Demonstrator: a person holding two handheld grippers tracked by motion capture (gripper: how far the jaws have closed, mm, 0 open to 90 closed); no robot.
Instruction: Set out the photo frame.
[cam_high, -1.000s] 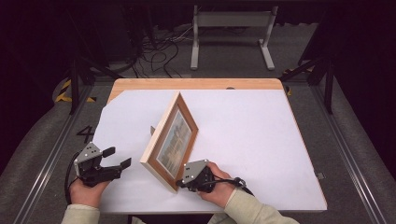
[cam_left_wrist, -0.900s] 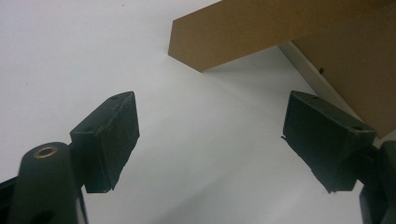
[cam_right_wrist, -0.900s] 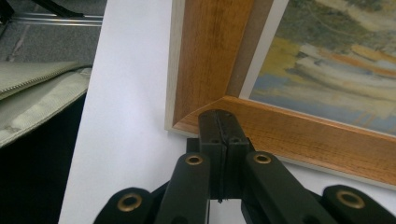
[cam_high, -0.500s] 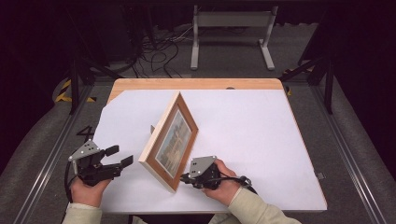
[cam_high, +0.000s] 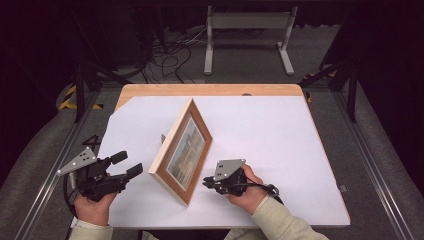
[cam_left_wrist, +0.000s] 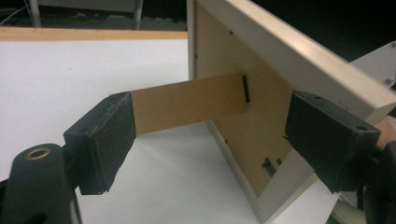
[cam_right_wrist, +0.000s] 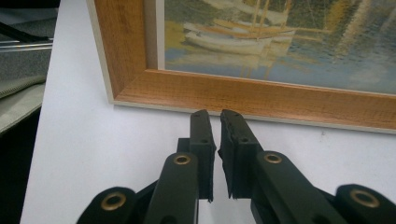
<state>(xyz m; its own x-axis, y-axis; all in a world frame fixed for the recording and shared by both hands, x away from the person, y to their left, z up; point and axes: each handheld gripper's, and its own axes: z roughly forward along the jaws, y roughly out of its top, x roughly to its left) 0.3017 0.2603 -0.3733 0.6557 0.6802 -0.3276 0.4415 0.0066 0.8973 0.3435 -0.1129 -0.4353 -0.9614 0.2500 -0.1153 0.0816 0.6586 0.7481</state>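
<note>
A wooden picture frame (cam_high: 183, 150) stands upright on the white table (cam_high: 280, 145), a little to the 7 o'clock side of the table's middle in the high view, propped on the cardboard easel strut (cam_left_wrist: 187, 102) at its back. Its picture (sailing boats on water, seen close in the right gripper view) faces toward 4 o'clock.

The left gripper (cam_high: 123, 165) is held at the frame's 9 o'clock side, just beside its near corner, with its jaws wide apart and gripping nothing. In the left gripper view the frame's brown back and the strut lie between and beyond the two jaws, without clear contact.

The right gripper (cam_high: 206, 183) sits at the frame's 4 o'clock side, low on the table, its jaws drawn together with only a thin slit between them and nothing in it. Their tips point at the frame's lower rail, just short of it.
</note>
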